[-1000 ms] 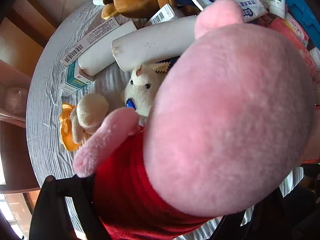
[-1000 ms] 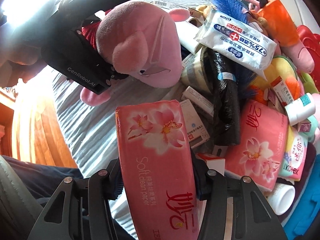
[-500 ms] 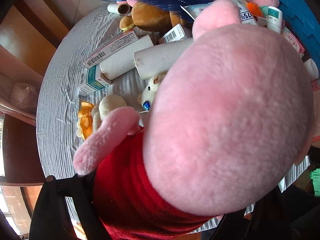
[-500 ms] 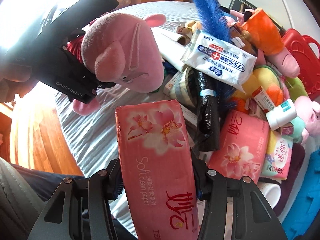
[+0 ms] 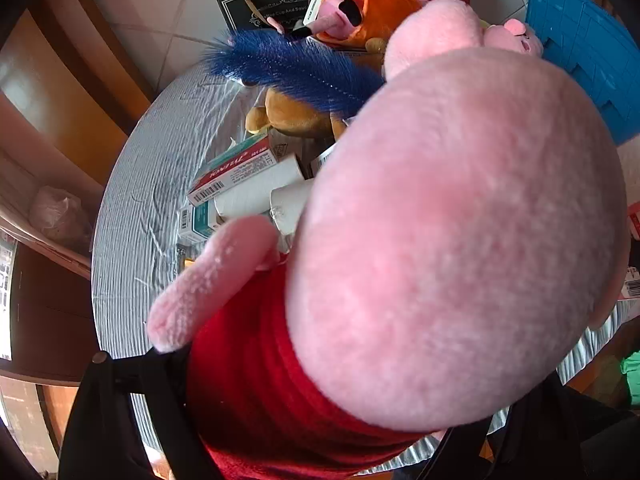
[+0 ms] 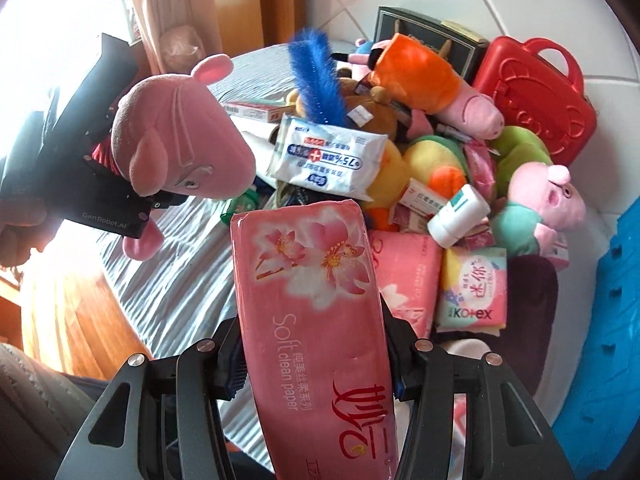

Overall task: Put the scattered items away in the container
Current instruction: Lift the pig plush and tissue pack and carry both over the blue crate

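A large pink plush pig in a red plush dress (image 5: pixel 460 240) is filling most of the left wrist view, its round head bulging toward the lens and one pink arm sticking out to the left. The left gripper (image 5: pixel 304 420) is gripping the red dress between its black fingers (image 5: pixel 120 408) at the bottom edge. Behind the toy, a round table with a grey striped cloth (image 5: pixel 132 216) is carrying a red-and-white cardboard box (image 5: pixel 236 172), white paper rolls (image 5: pixel 256 192), a brown plush toy (image 5: pixel 292 114) and a blue feathery duster (image 5: pixel 292 68). A blue plastic crate (image 5: pixel 588 60) is showing at the upper right.
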